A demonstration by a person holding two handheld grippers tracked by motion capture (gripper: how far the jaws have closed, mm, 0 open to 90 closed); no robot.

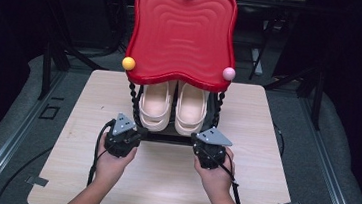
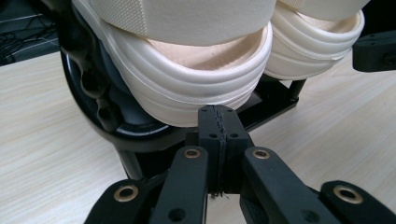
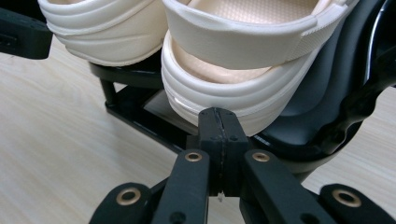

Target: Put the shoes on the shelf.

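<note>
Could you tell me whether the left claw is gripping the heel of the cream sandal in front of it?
No, the left claw is shut with nothing between its jaws, just short of the cream sandal heel.

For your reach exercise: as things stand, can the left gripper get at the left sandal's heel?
Probably yes: the left gripper, jaws shut, sits just before the left sandal heel with nothing between; the red tray overhangs farther back.
</note>
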